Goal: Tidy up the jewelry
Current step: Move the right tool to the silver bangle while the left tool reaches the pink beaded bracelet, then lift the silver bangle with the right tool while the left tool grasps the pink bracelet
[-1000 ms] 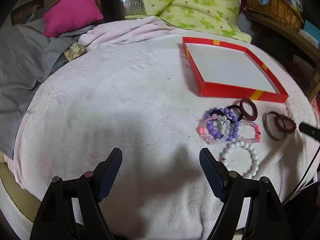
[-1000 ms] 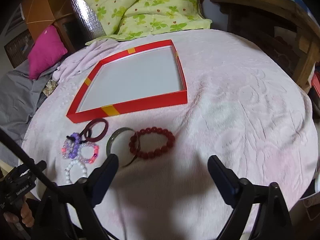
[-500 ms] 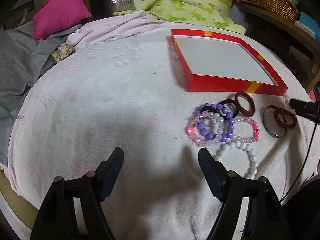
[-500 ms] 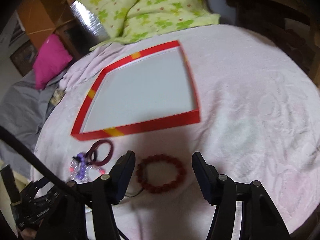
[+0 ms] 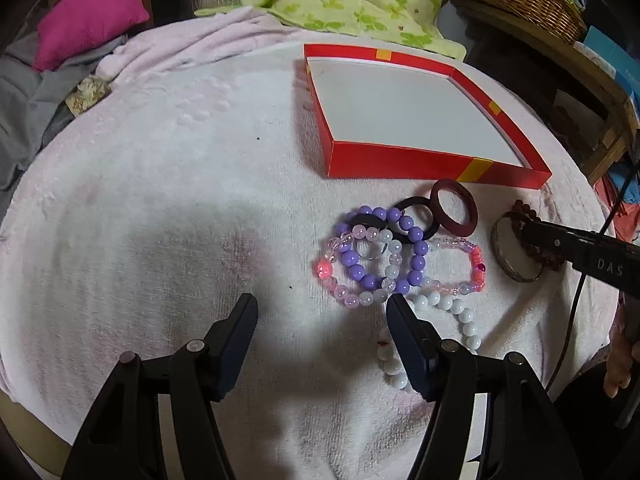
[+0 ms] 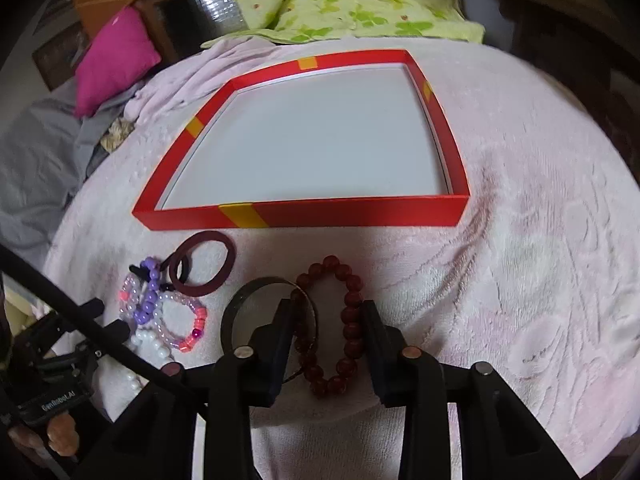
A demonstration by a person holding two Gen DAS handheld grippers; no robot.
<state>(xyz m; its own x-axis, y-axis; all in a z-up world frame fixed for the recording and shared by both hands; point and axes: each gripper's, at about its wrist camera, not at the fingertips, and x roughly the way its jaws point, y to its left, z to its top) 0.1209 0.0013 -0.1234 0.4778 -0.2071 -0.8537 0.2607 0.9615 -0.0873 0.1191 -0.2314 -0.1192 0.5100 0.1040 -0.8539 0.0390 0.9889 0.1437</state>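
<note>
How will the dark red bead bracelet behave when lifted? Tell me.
The dark red bead bracelet, between the closing right gripper fingers, is a string of separate round beads, so it will probably sag. Smooth beads may slip. It overlaps the metal bangle, which might shift.

One red tray [image 6: 352,216]; two grippers; five beaded bracelets: purple [image 5: 416,248], white [image 5: 460,312], dark red [image 6: 352,320] and two pink; three bangles; one pink pillow [image 5: 88,12].

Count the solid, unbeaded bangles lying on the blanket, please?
3. A maroon bangle lies nearest the red box, a black ring overlaps it beside the bead pile, and a dark band sits partly under the red bead bracelet. More may hide among the beads.
</note>
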